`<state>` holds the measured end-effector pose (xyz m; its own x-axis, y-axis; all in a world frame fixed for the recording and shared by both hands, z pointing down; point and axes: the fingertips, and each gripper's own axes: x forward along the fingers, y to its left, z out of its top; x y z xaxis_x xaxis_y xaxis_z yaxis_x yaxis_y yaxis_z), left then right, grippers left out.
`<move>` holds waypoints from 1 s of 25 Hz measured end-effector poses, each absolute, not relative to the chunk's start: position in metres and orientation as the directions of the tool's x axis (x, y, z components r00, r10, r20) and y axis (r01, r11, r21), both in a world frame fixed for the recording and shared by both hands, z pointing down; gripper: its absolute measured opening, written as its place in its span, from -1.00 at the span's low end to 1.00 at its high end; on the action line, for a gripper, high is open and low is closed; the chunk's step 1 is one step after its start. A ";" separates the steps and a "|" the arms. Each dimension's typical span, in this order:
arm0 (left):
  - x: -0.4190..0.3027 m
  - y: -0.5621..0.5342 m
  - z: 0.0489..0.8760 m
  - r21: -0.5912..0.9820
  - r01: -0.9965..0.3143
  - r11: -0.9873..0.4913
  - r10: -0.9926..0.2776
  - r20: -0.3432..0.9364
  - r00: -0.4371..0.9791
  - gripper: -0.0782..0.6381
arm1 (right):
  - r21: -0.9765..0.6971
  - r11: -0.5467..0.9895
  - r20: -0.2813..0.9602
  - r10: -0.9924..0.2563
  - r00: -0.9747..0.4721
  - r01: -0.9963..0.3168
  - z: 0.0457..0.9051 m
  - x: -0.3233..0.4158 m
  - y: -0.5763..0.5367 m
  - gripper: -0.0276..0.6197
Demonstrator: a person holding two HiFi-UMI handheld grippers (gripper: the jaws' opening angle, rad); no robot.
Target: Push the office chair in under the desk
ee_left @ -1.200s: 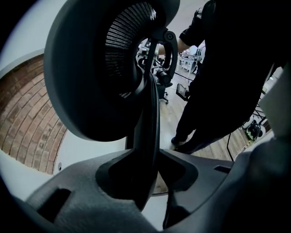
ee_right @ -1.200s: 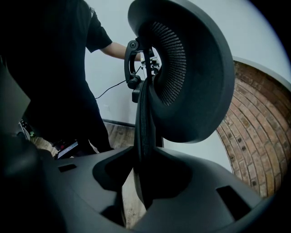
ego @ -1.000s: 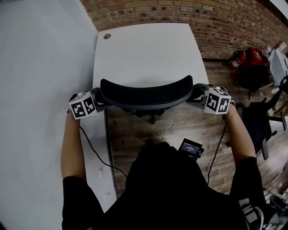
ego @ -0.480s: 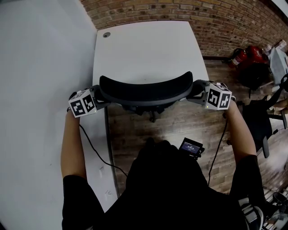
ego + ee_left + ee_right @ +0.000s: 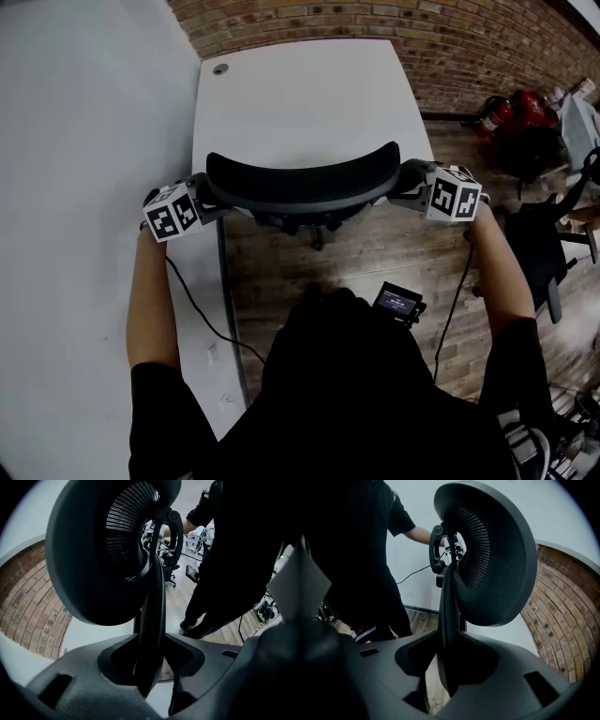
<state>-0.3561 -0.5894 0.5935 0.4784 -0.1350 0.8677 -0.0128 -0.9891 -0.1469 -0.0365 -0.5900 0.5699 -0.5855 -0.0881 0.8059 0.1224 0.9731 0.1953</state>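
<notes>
The chair (image 5: 300, 183) stands at the near edge of the desk (image 5: 300, 94). The left claw (image 5: 208, 204) is closed on its left end, and the right claw (image 5: 411, 190) on its right end.

Your chair (image 5: 300, 178): backrest rim smooth matt dark plastic; panel inside rim finely ribbed mesh. Desk (image 5: 300, 94) at 12 o'clock of it: white top, smooth, matt. Wall (image 5: 450, 42) at 1 o'clock: rough red-brown brick, paler mortar lines. Floor (image 5: 272, 272) at 6 o'clock: wood-look planks, grainy, low sheen. Panel (image 5: 84, 141) at 9 o'clock: plain white, smooth. Your left gripper (image 5: 150, 644) and right gripper (image 5: 446, 644): matt grey moulded plastic. Your top (image 5: 356, 394): black matt cloth.
</notes>
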 end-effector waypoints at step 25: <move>-0.365 -0.576 0.517 -0.098 -0.163 -0.982 -0.187 0.643 0.742 -0.16 | 0.202 0.976 0.557 -0.185 -0.810 -0.084 0.462 -0.056 -0.588 -0.52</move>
